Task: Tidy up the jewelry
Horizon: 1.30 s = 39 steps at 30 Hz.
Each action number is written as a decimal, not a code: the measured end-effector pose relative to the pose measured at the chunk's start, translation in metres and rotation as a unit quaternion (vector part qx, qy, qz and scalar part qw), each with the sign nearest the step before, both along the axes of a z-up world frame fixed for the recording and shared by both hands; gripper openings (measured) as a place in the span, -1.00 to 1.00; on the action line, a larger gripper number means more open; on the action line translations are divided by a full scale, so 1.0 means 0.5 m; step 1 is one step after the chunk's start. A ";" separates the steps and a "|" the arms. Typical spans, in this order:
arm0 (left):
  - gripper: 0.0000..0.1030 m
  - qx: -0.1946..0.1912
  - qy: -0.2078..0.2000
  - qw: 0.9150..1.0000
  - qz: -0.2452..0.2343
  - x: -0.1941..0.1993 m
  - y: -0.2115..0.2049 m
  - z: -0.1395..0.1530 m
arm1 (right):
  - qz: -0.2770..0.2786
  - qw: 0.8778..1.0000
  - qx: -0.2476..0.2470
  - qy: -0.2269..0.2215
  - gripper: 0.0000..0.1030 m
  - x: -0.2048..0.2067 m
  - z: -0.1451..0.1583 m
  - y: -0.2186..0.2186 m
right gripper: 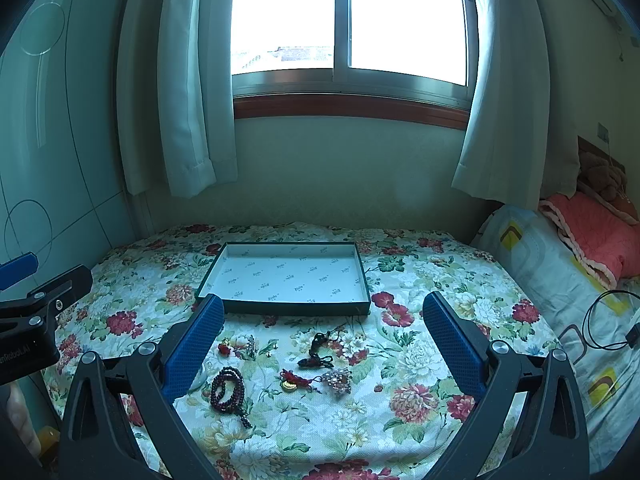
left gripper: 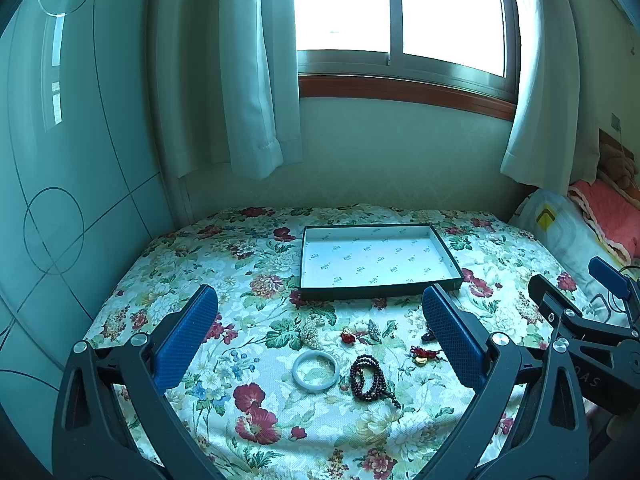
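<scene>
A shallow dark-rimmed tray with a white printed lining lies on the floral cloth, nothing in it. In front of it lie loose pieces: a white bangle, a dark red bead bracelet, a pearl cluster, a red charm, a red-and-gold knot charm, a dark cord pendant and a beaded brooch. My left gripper and right gripper hover open above them, holding nothing.
The floral cloth covers a bed against a wall under a curtained window. A wardrobe panel stands at the left. Pillows and a pink blanket lie at the right, with a black cable.
</scene>
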<state>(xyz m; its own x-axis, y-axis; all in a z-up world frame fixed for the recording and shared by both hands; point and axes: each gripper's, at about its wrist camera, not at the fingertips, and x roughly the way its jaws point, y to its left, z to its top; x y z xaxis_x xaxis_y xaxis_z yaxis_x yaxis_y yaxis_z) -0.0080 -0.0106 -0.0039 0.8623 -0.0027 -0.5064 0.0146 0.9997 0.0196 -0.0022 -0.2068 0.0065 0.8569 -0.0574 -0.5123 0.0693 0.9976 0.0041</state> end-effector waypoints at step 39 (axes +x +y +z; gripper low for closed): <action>0.96 -0.005 0.092 0.995 0.030 0.118 0.042 -0.149 | 0.002 0.997 0.022 0.078 0.93 0.082 -0.147 -0.022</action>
